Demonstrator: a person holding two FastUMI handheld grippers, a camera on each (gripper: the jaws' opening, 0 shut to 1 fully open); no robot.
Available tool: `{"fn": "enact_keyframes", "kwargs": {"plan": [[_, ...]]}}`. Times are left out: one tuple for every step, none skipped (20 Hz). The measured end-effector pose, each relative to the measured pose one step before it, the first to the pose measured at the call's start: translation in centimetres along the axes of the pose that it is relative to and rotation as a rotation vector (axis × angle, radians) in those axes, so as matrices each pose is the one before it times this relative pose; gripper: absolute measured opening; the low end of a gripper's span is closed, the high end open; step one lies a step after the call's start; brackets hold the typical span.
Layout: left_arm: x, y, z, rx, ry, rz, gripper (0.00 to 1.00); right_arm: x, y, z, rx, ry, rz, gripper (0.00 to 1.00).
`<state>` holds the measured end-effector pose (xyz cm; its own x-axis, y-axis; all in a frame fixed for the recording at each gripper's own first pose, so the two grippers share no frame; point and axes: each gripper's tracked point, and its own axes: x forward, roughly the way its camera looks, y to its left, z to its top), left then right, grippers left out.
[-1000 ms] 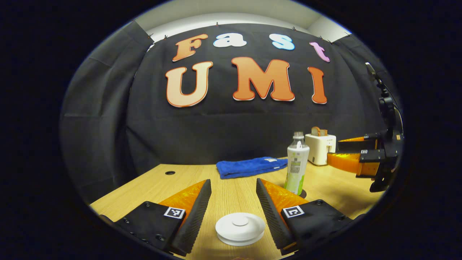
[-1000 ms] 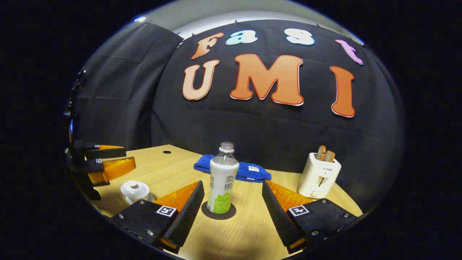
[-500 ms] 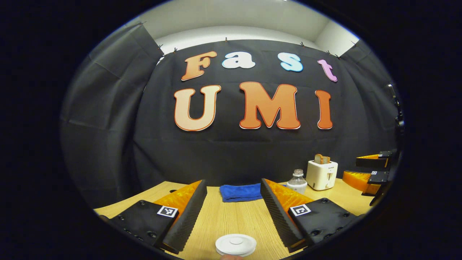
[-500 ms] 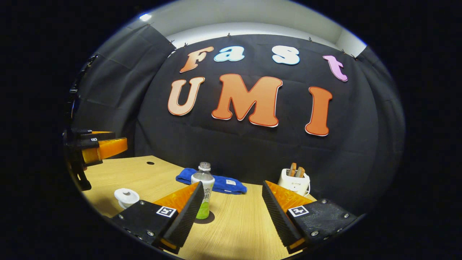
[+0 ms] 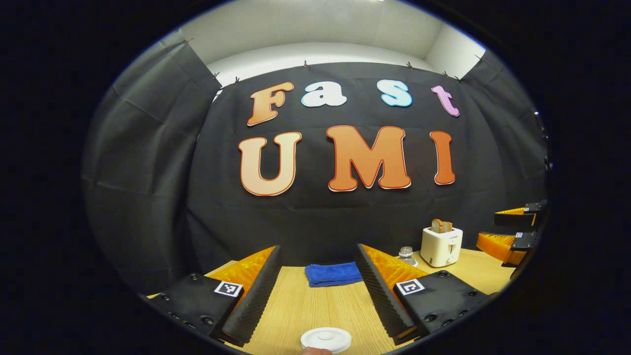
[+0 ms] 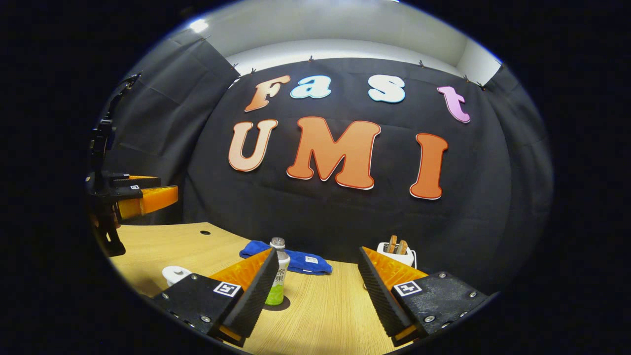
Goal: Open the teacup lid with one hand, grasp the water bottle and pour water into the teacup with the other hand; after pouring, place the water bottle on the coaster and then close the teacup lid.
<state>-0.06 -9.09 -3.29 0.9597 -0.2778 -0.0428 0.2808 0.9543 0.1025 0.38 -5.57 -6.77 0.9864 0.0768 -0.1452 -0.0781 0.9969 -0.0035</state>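
Looks like either the very start or the very end here, hard to call. Got the left claw (image 5: 318,248) spread wide and holding nothing, hanging above the round white teacup lid (image 5: 326,339), which sits shut on the cup at the near edge of the light wooden bench (image 5: 315,305). Same story for the right claw (image 6: 318,250): fingers apart, empty, with the clear plastic water bottle with the green-and-white label (image 6: 280,283) standing upright on the dark round coaster (image 6: 282,304), half tucked behind one finger. Assuming the lid lift comes first: drop the left claw straight down, centre on the small knob rather than the rim, close gently, then lift vertically so the white teacup (image 6: 175,273) doesn't get dragged along. Park the lid off to the side, well away from the pouring path. For the bottle, go in level and grab mid-body, not the narrow neck. Watch for tipping it off the coaster while closing in.
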Motion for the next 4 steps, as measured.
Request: {"fn": "enact_keyframes", "kwargs": {"plan": [[-0.031, 0.062, 0.271, -0.00092, -0.00222, 0.00208, 0.97, -0.127, 0.156, 0.102, 0.00400, 0.00251, 0.00526, 0.97], [-0.055, 0.064, 0.321, -0.00744, -0.00237, 0.00077, 0.97, -0.192, 0.024, 0.118, 0.00237, 0.00279, 0.00499, 0.97], [0.084, 0.072, 0.421, -0.01123, -0.00332, -0.00175, 0.97, -0.117, 0.007, 0.231, 0.00065, -0.00385, 0.00428, 0.97], [0.052, 0.061, 0.472, -0.01257, -0.00063, -0.00325, 0.97, -0.193, -0.017, 0.297, 0.00067, -0.00422, 0.00198, 0.97]]}}
